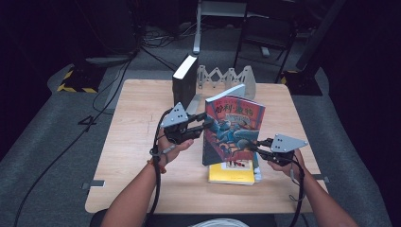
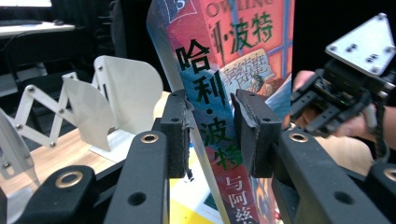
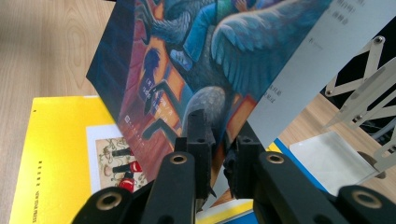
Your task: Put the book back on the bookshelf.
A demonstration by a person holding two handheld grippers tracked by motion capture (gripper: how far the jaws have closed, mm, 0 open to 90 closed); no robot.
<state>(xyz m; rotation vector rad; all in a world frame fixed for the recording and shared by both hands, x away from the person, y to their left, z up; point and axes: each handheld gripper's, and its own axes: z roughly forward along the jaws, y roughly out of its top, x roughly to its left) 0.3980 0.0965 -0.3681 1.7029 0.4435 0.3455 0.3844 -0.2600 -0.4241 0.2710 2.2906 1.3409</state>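
While the two black jaws of the left gripper stand a little way apart, the spine side of the picture book sits between them. In the left gripper view the left pad touches the book's edge, and I cannot tell if the other pad presses on it. The jaws of the right gripper are almost closed and pinch the bottom edge of the book's cover.

Seen from the high view, the picture book stands up off the table, a bit tilted, with its cover toward the person. The left gripper meets it on its left side, near the top. The right gripper meets it at the lower right corner. A hand holds the left gripper and another hand holds the right one.

Under the raised book lies a yellow book, flat on the wooden table. A blue book peeks out just beside the yellow one.

Farther back, a dark book stands upright at the far edge of the table. Next to it is a white folding book rack with zigzag bars. The rack also shows in the left gripper view, behind the jaws.
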